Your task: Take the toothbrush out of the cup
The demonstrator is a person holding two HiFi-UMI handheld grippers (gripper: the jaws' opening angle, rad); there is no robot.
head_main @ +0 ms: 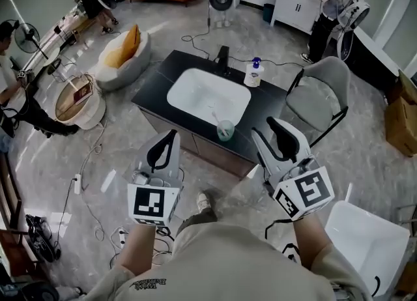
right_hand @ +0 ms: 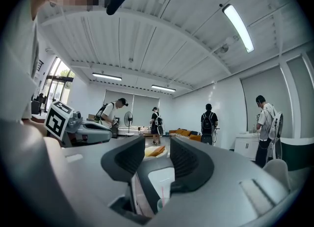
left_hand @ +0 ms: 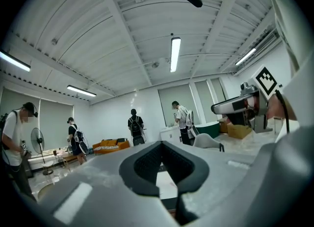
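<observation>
A clear greenish cup (head_main: 225,130) stands on the black counter (head_main: 153,88) at the sink's front right corner, with a pale toothbrush (head_main: 216,120) leaning up and left out of it. My right gripper (head_main: 266,128) is open, just right of the cup and not touching it. In the right gripper view the cup (right_hand: 159,205) and toothbrush (right_hand: 162,191) show low between the parted jaws of the right gripper (right_hand: 164,140). My left gripper (head_main: 173,134) hangs shut and empty, left of the cup in front of the counter. Its tips meet in the left gripper (left_hand: 162,145) view.
The white sink (head_main: 208,94) fills the counter's middle, with a black faucet (head_main: 223,58) and a soap pump bottle (head_main: 253,73) behind it. A grey chair (head_main: 319,98) stands at the right, a white chair (head_main: 365,241) nearer me. Cables lie on the floor; people stand around the room.
</observation>
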